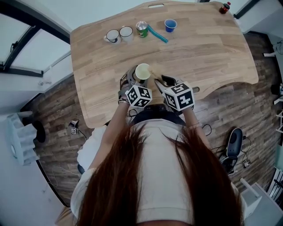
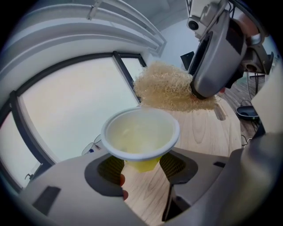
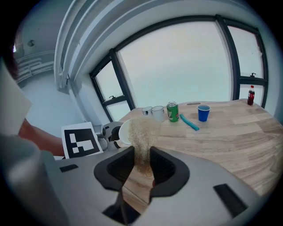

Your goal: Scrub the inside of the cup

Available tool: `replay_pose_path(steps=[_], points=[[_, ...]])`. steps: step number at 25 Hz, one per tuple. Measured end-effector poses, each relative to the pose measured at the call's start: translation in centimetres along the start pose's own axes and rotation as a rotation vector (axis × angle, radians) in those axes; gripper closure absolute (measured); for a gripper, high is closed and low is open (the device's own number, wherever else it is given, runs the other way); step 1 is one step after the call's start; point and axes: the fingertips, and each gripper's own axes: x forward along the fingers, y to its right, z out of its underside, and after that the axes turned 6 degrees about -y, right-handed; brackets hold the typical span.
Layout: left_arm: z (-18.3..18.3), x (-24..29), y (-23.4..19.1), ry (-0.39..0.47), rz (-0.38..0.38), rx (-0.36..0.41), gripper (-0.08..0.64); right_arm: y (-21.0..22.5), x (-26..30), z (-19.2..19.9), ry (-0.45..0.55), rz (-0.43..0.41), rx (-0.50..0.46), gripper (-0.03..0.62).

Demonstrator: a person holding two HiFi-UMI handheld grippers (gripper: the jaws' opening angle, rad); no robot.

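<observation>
Yellow cup (image 2: pixel 140 137) pinched in left tool (image 2: pixel 141 167), scourer (image 3: pixel 141 130) in right tool (image 3: pixel 140 165), mugs (image 1: pixel 119 34), can (image 1: pixel 142 28) beyond

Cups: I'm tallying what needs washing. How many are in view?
4. A yellow cup held in the left gripper; two white mugs side by side at the table's far edge; a blue cup to their right, beyond the green can. None seem hidden.

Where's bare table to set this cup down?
Bare wood runs across the table right of the yellow cup, up to the bottle. Also left, in front of the mugs. Crowded: the far row of mugs, can, teal stick, blue cup.
</observation>
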Motion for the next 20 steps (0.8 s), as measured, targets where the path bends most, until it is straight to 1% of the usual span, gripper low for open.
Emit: replay_pose_path(steps=[4,10,15,20], points=[[-0.4,-0.2,0.0,0.009,-0.014,0.036,0.302,-1.0,-0.1,-0.2,-0.023,-0.032,-0.023,0.471],[-1.0,-0.7,-0.1,0.026,-0.051,0.11,0.302,-1.8,-0.2,0.1,-0.067,-0.048,-0.046,0.471],[-1.5,-0.9,0.0,0.034,-0.086,0.175,0.302,-1.9,-0.3,0.1,-0.099,-0.057,-0.041,0.471],[-1.9,-1.2,0.1,0.041,-0.102,0.209,0.302,-2.1,-0.6,0.2,-0.133,-0.069,-0.021,0.471]])
